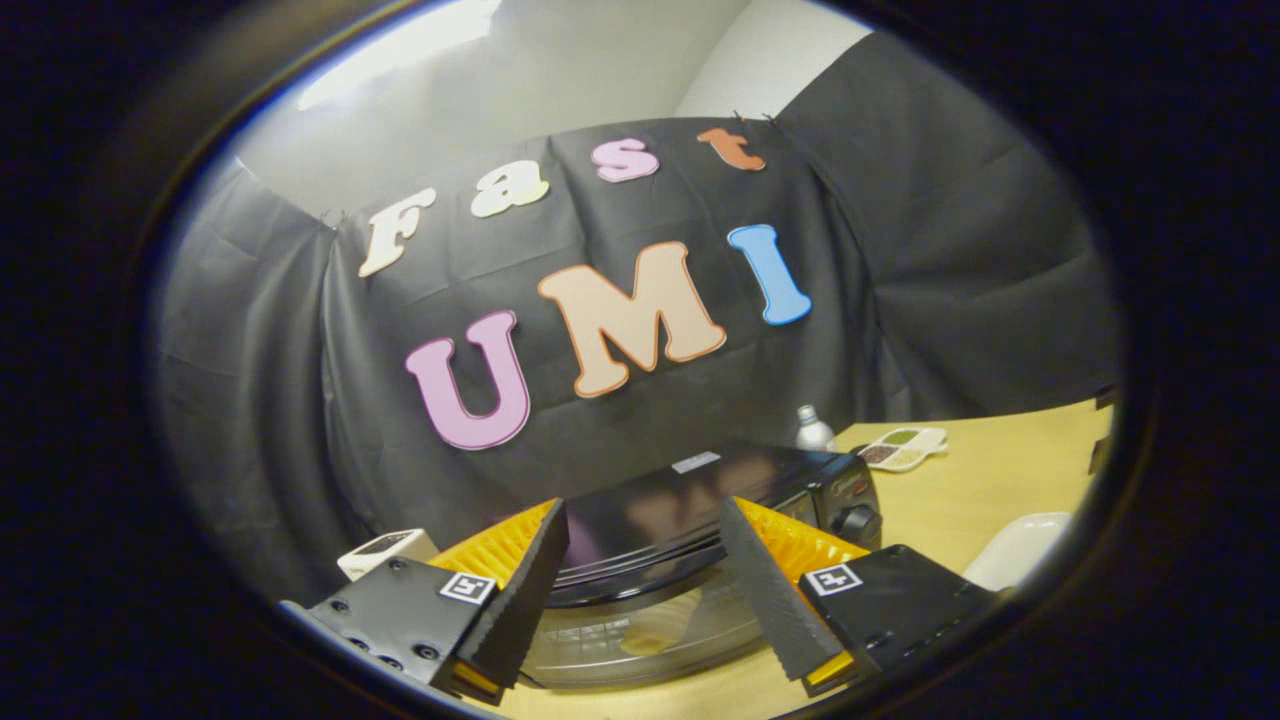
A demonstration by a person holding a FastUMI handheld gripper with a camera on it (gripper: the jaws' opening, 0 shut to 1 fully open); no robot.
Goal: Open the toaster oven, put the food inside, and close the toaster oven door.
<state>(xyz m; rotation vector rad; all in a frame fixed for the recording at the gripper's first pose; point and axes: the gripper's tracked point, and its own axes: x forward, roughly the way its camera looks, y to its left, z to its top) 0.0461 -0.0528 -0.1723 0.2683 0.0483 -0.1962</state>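
Observation:
A black toaster oven [770, 470] stands on the wooden table [1000, 490], just ahead of and below my fingers. Its glass door [600, 640] looks shut, with the dark handle bar [640, 580] along its top edge. Through the glass a pale yellowish piece of food [650, 632] shows on the rack inside. The oven's knob [858, 520] is on its right front. My gripper [641, 505] is open, the fingers wide apart above the door and handle and touching nothing.
A small white device [385, 550] sits to the oven's left. Behind the oven is a bottle [815, 430], and beyond it to the right a white divided dish [905, 447]. A white bowl [1015, 550] lies right of my fingers.

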